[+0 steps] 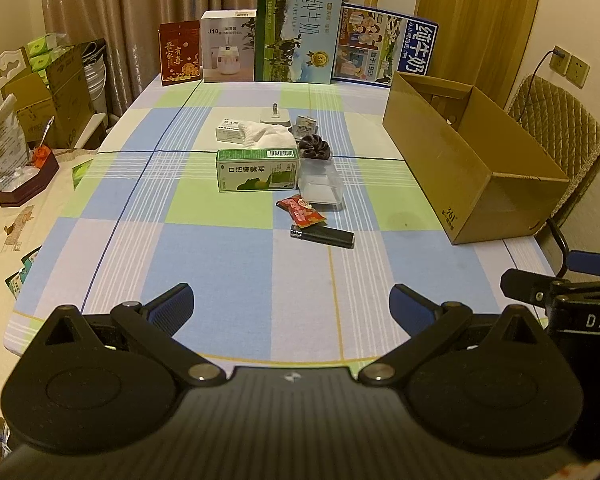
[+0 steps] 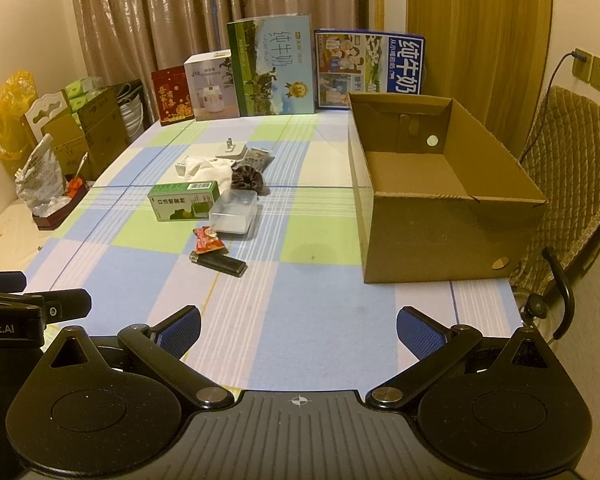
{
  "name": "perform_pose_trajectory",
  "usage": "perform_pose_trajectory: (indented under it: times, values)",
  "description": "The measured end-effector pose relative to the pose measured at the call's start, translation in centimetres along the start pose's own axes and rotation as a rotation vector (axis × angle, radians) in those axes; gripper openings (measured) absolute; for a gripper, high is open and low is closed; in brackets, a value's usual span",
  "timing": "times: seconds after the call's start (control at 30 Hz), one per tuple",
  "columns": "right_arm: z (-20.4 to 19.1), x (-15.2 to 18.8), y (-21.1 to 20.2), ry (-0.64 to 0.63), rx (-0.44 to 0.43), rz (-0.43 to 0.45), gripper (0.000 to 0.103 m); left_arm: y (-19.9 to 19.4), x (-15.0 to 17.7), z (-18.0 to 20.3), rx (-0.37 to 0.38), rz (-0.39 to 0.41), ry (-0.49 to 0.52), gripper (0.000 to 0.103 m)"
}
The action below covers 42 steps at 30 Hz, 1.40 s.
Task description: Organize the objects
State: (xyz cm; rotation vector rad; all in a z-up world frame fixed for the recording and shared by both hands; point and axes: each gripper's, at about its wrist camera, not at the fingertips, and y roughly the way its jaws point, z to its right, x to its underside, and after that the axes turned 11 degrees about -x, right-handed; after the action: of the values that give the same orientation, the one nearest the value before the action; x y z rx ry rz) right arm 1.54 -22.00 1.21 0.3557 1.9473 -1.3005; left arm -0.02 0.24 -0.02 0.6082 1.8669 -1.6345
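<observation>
- My left gripper (image 1: 292,304) hangs over the near end of the checked table (image 1: 228,264). Its jaws are spread wide and hold nothing.
- My right gripper (image 2: 298,330) is beside it, spread wide too, with nothing in it.
- The little things sit in a bunch in the middle of the table: a green box (image 1: 256,170), a clear tub (image 1: 321,186) just beside it, a red snack packet (image 1: 303,211), a black lighter (image 1: 322,236), a dark scrunchie (image 1: 314,146) and a white cloth (image 1: 268,135).
- The open cardboard box (image 2: 439,184) stands to the right, well apart from them.
</observation>
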Motion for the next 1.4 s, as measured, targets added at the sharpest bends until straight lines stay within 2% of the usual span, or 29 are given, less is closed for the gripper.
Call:
perform_pose_trajectory:
  times: [0.7,1.13,1.4]
  values:
    - [-0.1,0.1,0.6,0.008,0.002,-0.008,0.101,0.2,-0.1,0.2,-0.004,-0.004,0.0,0.102]
    - [-0.1,-0.1,1.4,0.041,-0.055,-0.01,0.101,1.3,-0.7,-1.8,0.004,0.001,-0.008,0.102]
    - [-0.7,-0.7,3.3,0.018,-0.098,-0.008,0.101,3.1,-2.3,-3.4,-0.007,0.002,-0.017,0.102]
